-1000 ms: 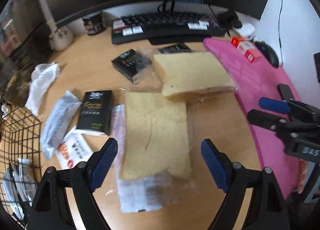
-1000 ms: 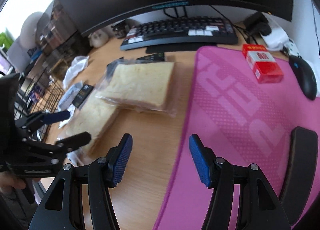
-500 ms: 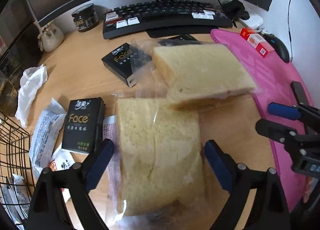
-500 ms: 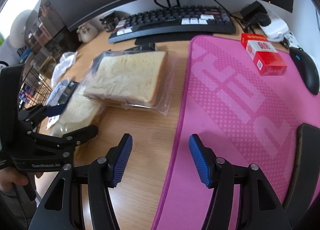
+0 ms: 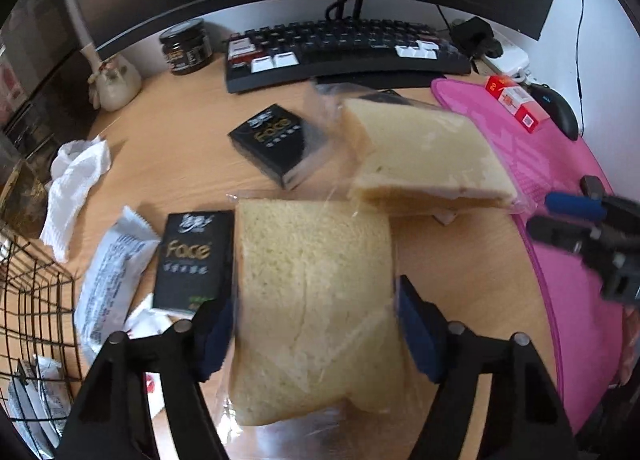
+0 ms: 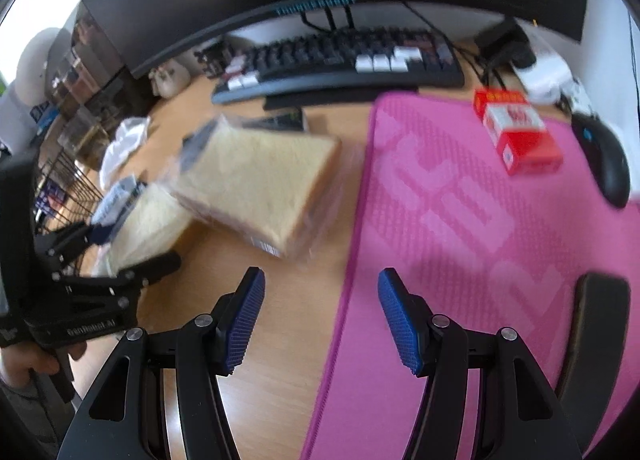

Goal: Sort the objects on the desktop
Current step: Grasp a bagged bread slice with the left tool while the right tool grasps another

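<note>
Left wrist view: bagged bread [image 5: 312,300] hides left claw [image 5: 316,334] pad contact.

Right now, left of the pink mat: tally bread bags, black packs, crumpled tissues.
Bread bags: 2
Black packs: 3, last one half hidden
Crumpled tissues: 1
Total: 6
</note>
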`<state>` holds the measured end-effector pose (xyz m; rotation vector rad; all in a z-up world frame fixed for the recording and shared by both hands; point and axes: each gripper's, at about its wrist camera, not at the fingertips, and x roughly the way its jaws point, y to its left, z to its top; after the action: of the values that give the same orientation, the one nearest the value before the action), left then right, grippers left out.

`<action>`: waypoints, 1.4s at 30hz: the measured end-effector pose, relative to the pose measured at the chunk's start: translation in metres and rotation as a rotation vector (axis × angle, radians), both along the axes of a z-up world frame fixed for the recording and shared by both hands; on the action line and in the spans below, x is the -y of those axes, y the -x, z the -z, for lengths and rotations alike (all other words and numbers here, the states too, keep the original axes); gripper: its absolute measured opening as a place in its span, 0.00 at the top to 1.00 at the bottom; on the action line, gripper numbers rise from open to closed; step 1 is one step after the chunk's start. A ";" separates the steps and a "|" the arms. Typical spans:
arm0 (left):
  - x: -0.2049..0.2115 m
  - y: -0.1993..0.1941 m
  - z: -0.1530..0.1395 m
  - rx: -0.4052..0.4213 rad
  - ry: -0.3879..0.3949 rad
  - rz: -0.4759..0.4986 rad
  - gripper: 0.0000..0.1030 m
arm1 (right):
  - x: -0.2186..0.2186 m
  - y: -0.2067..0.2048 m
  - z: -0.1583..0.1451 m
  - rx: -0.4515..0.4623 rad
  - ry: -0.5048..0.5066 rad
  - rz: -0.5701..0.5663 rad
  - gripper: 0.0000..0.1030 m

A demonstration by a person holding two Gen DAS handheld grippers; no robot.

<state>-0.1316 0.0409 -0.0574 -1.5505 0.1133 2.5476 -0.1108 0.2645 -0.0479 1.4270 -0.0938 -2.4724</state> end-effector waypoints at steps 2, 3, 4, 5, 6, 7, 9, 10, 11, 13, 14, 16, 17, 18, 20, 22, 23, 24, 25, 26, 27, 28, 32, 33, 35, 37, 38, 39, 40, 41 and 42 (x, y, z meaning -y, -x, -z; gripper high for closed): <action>0.007 -0.005 -0.005 -0.006 -0.014 -0.006 0.26 | 0.005 0.009 -0.010 -0.031 -0.017 -0.008 0.42; 0.010 -0.008 -0.007 -0.007 -0.018 -0.009 0.26 | 0.009 0.016 -0.013 -0.045 -0.031 -0.011 0.42; 0.015 -0.011 -0.007 -0.007 -0.020 -0.014 0.26 | 0.011 0.023 -0.016 -0.055 -0.043 -0.013 0.42; 0.020 -0.013 -0.007 -0.009 -0.023 -0.023 0.26 | 0.015 0.032 -0.018 -0.066 -0.055 -0.014 0.42; 0.024 -0.015 -0.007 -0.010 -0.026 -0.035 0.26 | 0.018 0.042 -0.021 -0.080 -0.068 -0.013 0.42; 0.029 -0.015 -0.006 -0.010 -0.031 -0.048 0.26 | 0.021 0.051 -0.023 -0.096 -0.082 -0.012 0.42; 0.034 -0.015 -0.005 -0.008 -0.044 -0.064 0.26 | 0.027 0.067 -0.026 -0.129 -0.127 -0.009 0.42; 0.034 -0.015 -0.004 -0.008 -0.048 -0.061 0.26 | 0.029 0.077 -0.025 -0.134 -0.155 -0.001 0.42; 0.033 -0.014 -0.004 -0.008 -0.051 -0.054 0.26 | 0.030 0.084 -0.024 -0.132 -0.176 0.008 0.42; 0.031 -0.010 -0.003 -0.008 -0.059 -0.039 0.26 | 0.030 0.099 -0.017 -0.113 -0.208 0.021 0.42; 0.029 -0.007 -0.002 -0.006 -0.064 -0.033 0.26 | 0.029 0.104 -0.013 -0.098 -0.216 0.024 0.42; 0.027 0.000 0.000 -0.002 -0.069 -0.029 0.26 | 0.029 0.108 -0.006 -0.068 -0.231 0.018 0.42; 0.025 0.004 0.001 -0.002 -0.070 -0.026 0.26 | 0.030 0.108 -0.003 -0.058 -0.237 0.009 0.42; 0.024 0.007 0.002 -0.001 -0.071 -0.024 0.26 | 0.030 0.106 -0.002 -0.055 -0.246 0.003 0.42; 0.021 0.014 0.004 -0.002 -0.072 -0.021 0.26 | 0.032 0.097 -0.003 -0.055 -0.267 -0.012 0.42; 0.019 0.018 0.003 -0.008 -0.072 -0.019 0.26 | 0.034 0.087 -0.005 -0.036 -0.250 -0.042 0.42; 0.018 0.019 0.003 -0.012 -0.072 -0.016 0.26 | 0.035 0.081 -0.005 -0.025 -0.236 -0.059 0.42; 0.017 0.020 0.002 -0.014 -0.071 -0.015 0.26 | 0.036 0.075 -0.005 -0.008 -0.214 -0.079 0.42; 0.017 0.021 0.002 -0.015 -0.070 -0.014 0.26 | 0.036 0.070 -0.006 0.006 -0.199 -0.092 0.42; 0.017 0.021 0.002 -0.014 -0.072 -0.012 0.26 | 0.035 0.067 -0.007 0.006 -0.195 -0.087 0.42; 0.019 0.020 0.001 -0.013 -0.076 -0.011 0.26 | 0.032 0.064 -0.008 0.000 -0.189 -0.070 0.42; 0.021 0.019 0.001 -0.015 -0.078 -0.015 0.26 | 0.030 0.063 -0.010 -0.005 -0.177 -0.051 0.42; 0.037 0.011 -0.005 -0.029 -0.063 -0.054 0.26 | 0.033 0.056 -0.018 0.003 -0.111 -0.021 0.42; 0.042 0.008 -0.006 -0.032 -0.059 -0.064 0.26 | 0.040 0.053 -0.018 0.000 -0.115 -0.039 0.42; 0.051 0.004 -0.010 -0.039 -0.055 -0.080 0.26 | 0.058 0.047 -0.015 -0.007 -0.127 -0.078 0.42; 0.059 0.000 -0.013 -0.046 -0.054 -0.093 0.26 | 0.074 0.044 -0.011 -0.005 -0.124 -0.102 0.42; 0.064 -0.002 -0.014 -0.047 -0.054 -0.100 0.26 | 0.083 0.043 -0.008 -0.004 -0.126 -0.113 0.42; 0.067 -0.003 -0.015 -0.047 -0.054 -0.106 0.26 | 0.090 0.044 -0.005 -0.004 -0.132 -0.119 0.40; 0.071 -0.005 -0.014 -0.044 -0.053 -0.111 0.26 | 0.098 0.045 -0.001 -0.010 -0.151 -0.120 0.34; 0.075 -0.006 -0.013 -0.041 -0.053 -0.114 0.26 | 0.105 0.046 0.001 -0.019 -0.173 -0.119 0.31; 0.077 -0.008 -0.012 -0.037 -0.054 -0.117 0.26 | 0.110 0.047 0.003 -0.026 -0.188 -0.116 0.26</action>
<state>-0.1240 -0.0364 -0.0456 -1.5331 -0.0426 2.6454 -0.1580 0.1546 -0.0511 1.4282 0.2261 -2.4562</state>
